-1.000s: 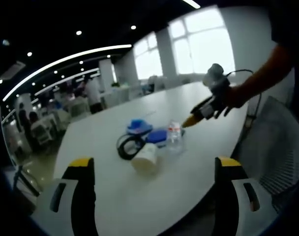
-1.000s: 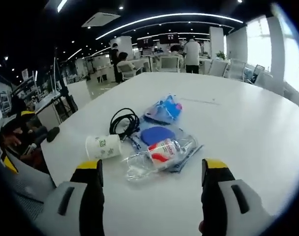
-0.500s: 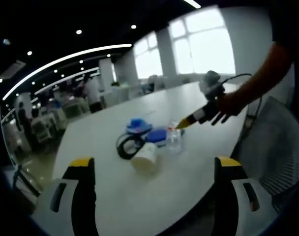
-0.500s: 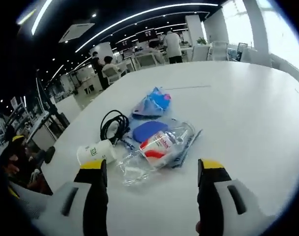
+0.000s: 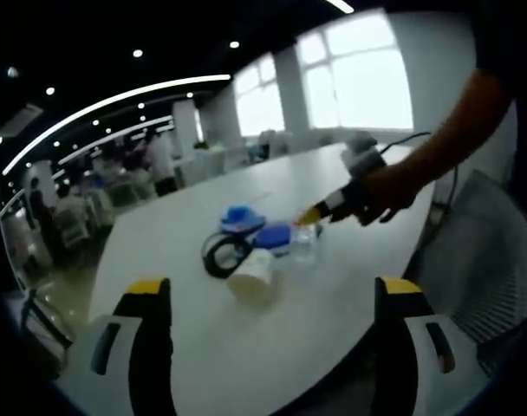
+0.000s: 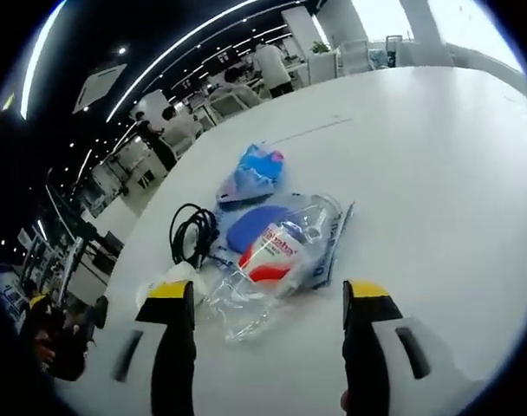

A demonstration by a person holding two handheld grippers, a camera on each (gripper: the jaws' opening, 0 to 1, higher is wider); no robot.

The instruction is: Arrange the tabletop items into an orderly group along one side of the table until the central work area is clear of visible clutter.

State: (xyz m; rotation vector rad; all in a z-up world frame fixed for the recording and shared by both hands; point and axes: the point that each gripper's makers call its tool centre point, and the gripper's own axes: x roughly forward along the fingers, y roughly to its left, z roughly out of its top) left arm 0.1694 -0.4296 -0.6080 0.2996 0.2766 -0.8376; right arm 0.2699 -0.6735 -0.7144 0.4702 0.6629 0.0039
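Right gripper (image 6: pixel 268 299) spread wide, nothing between the jaws, poised just above a clear plastic bottle (image 6: pixel 276 254) with a red and white label. In the left gripper view, seen reaching in from the right with its yellow tips at that same bottle. Left gripper (image 5: pixel 272 299) also spread and holding nothing, hanging back over the near edge of the table (image 5: pixel 315 312), well apart from the pile.

Hardly begun, by the look of it. Everything bunched together in the middle of the table: bottle lying on its side among crinkled clear wrapping, a dark blue disc (image 6: pixel 256 226) just behind it, a blue bag (image 6: pixel 253 171) further back, a coiled black cable (image 6: pixel 192 234) to the left, a white paper cup (image 5: pixel 252 276) tipped over nearest the left gripper. Nothing yet lined up along any side; the whole cluster left to shift, the bottle probably first.

Smooth, white, broad tabletop with a rounded edge. Beyond it an open office: rows of desks, people standing and seated, long curved ceiling lights, bright windows, a mesh chair (image 5: pixel 489 260) close by.
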